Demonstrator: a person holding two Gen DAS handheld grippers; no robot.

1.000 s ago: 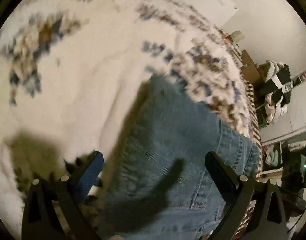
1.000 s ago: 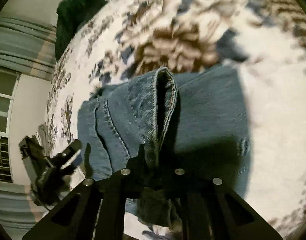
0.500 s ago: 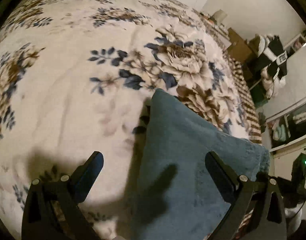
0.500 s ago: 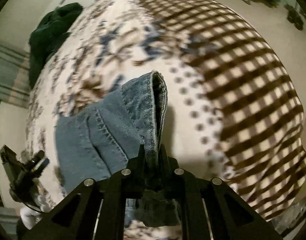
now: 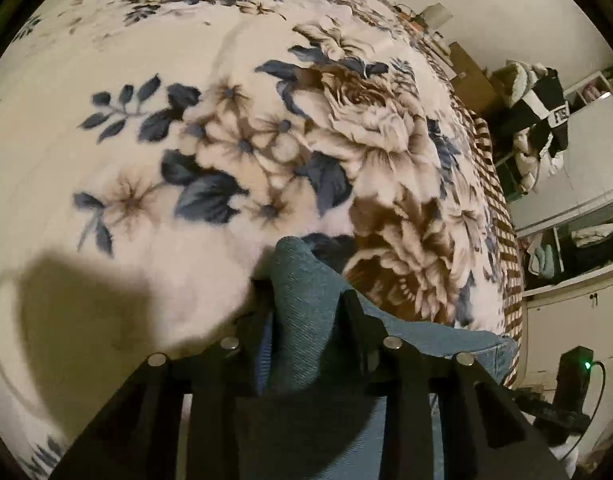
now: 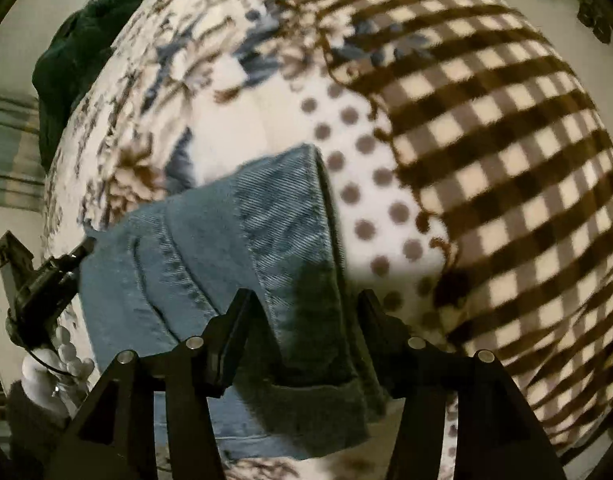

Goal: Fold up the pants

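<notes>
Blue denim pants [image 6: 210,248] lie folded on a floral blanket [image 5: 266,140]. In the left wrist view my left gripper [image 5: 304,300] is shut on a raised fold of the pants [image 5: 306,304], pinched between its fingers. In the right wrist view my right gripper [image 6: 304,300] has its jaws parted around the hem edge of the pants, which lies loose between the fingers. The left gripper also shows in the right wrist view [image 6: 46,276] at the pants' far left edge.
The blanket has a brown checked border [image 6: 486,140] on the right. A dark green garment [image 6: 78,52] lies at the bed's far end. Shelves and cabinets with clothes [image 5: 542,120] stand beyond the bed. A dark device with a green light [image 5: 574,380] sits at the bed's side.
My left gripper has closed on a fold of the pants. My right gripper has opened and let go of the hem. The pants have moved toward the checked border.
</notes>
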